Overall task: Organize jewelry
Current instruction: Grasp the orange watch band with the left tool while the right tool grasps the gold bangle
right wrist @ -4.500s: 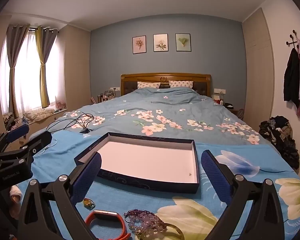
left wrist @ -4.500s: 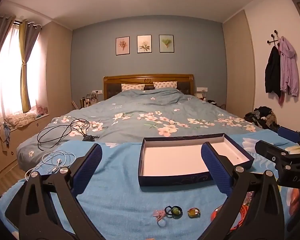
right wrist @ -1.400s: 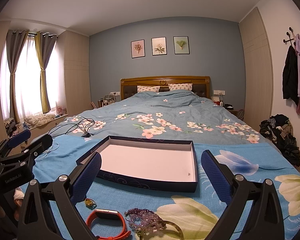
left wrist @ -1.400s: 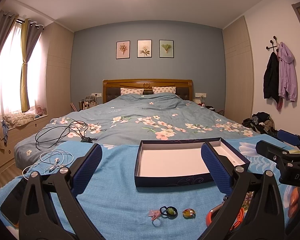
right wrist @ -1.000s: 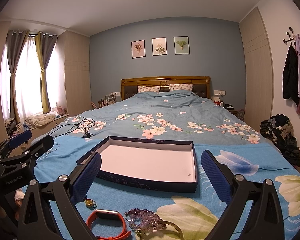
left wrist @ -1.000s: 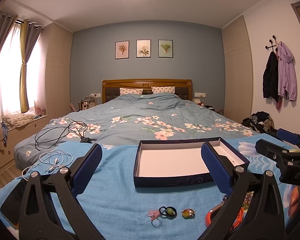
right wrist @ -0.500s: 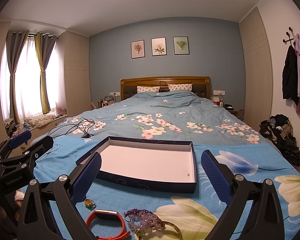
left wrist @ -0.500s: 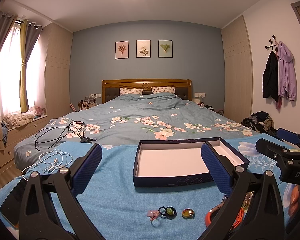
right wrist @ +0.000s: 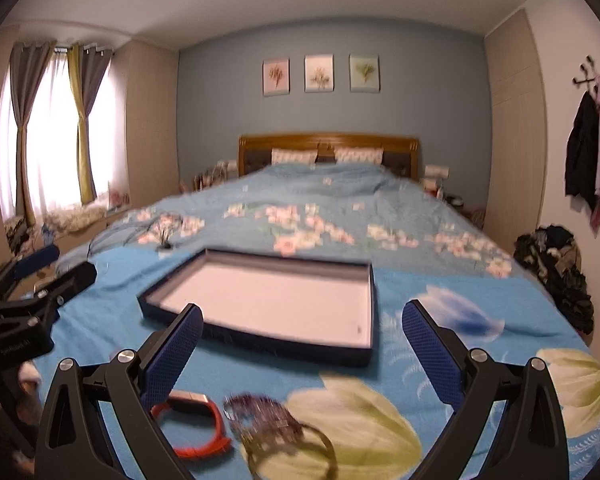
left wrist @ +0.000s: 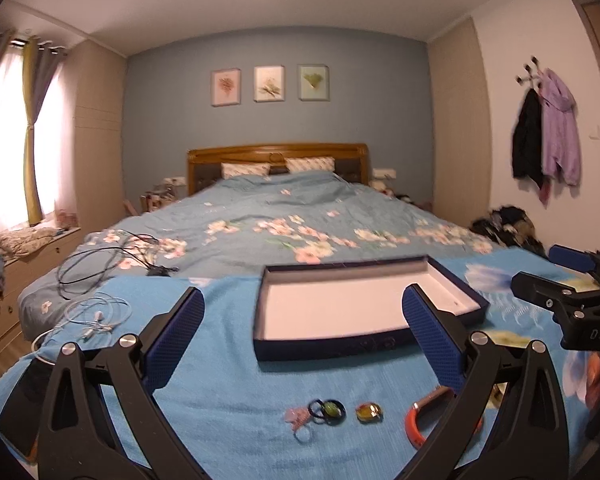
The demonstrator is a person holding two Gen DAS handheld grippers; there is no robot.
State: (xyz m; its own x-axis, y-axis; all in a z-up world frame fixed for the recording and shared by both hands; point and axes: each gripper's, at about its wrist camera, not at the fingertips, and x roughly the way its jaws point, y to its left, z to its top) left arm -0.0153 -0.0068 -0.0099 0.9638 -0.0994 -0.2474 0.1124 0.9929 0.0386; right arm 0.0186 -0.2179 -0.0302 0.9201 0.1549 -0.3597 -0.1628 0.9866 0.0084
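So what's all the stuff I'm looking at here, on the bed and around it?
Box: one, navy with white inside, empty, on the blue cloth.
Rings: a few, pink, black-green and amber, in front of the box.
Orange band: one, right of the rings.
Purple beaded jewelry: one tangle, beside the band.
Cables: black and white, on the bed's left.
Framed pictures: three, on the blue wall.
Jackets: black and purple, hung right.
Left gripper: open.
Right gripper: open.

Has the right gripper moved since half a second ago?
Yes. The right gripper has tipped downward: in its own view the box and headboard sit higher, and the picture is blurred.
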